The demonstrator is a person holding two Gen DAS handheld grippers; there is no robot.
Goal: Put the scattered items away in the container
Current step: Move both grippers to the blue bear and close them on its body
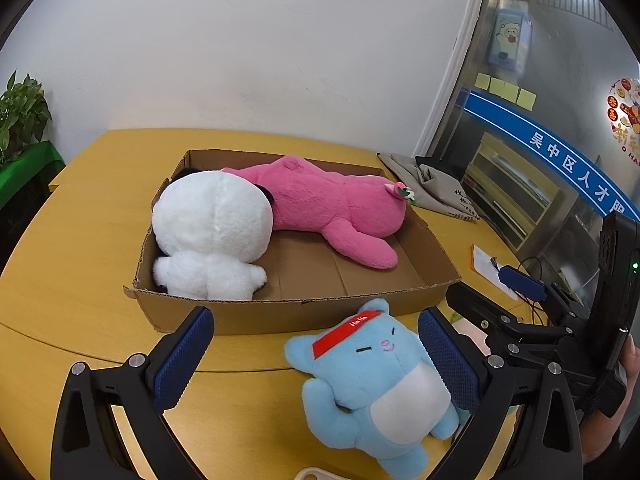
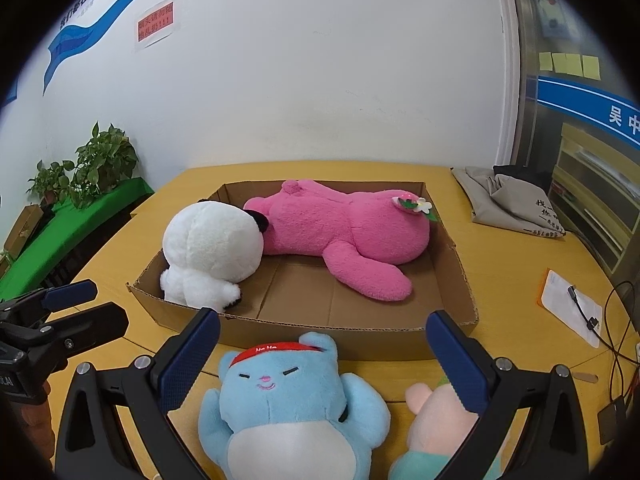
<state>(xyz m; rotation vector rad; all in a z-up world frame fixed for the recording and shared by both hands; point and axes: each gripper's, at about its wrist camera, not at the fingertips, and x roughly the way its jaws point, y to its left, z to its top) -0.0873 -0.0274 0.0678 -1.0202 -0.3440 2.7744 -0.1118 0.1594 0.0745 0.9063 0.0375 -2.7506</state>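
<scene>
Your cardboard box (image 2: pixel 312 320) mid-frame holds the white plush (image 2: pixel 214 248) and pink plush (image 2: pixel 344 236). The blue plush (image 2: pixel 288 396) lies on the bench (image 2: pixel 120 312) below it, between your right gripper (image 2: pixel 320 344)'s wide-open fingers; your left gripper (image 1: pixel 316 340) gapes too, empty.

We see a yellow wooden surface (image 2: pixel 500 264) against a white wall (image 2: pixel 320 80). A grey cloth bag (image 2: pixel 508 200) lies at its far right corner, with a white card (image 2: pixel 568 304) and black cables (image 2: pixel 620 320) nearer the right edge. Potted plants (image 2: pixel 92 168) stand on a green-covered ledge (image 2: pixel 60 232) at left. Yellow sticky notes (image 2: pixel 568 64) cling to the glass door.
</scene>
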